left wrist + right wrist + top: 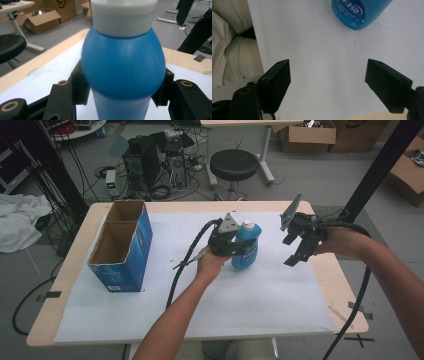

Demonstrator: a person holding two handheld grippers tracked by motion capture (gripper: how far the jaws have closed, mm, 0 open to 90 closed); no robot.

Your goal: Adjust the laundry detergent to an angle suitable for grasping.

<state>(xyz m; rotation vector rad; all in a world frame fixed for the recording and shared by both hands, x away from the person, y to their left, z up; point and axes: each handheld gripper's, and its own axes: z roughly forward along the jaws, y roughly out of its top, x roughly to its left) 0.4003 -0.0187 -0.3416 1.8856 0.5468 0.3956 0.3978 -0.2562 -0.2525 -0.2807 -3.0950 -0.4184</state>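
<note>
Smooth, rounded blue plastic bottle with ribbed white cap: clamped in left gripper. Right gripper, beside the bottle: jaws apart, empty.

The left forearm reaches forward from the bottom edge, its left gripper clamped on a blue bottle. The right forearm enters from the right, its right gripper raised, jaws spread wide, holding nothing.
</note>
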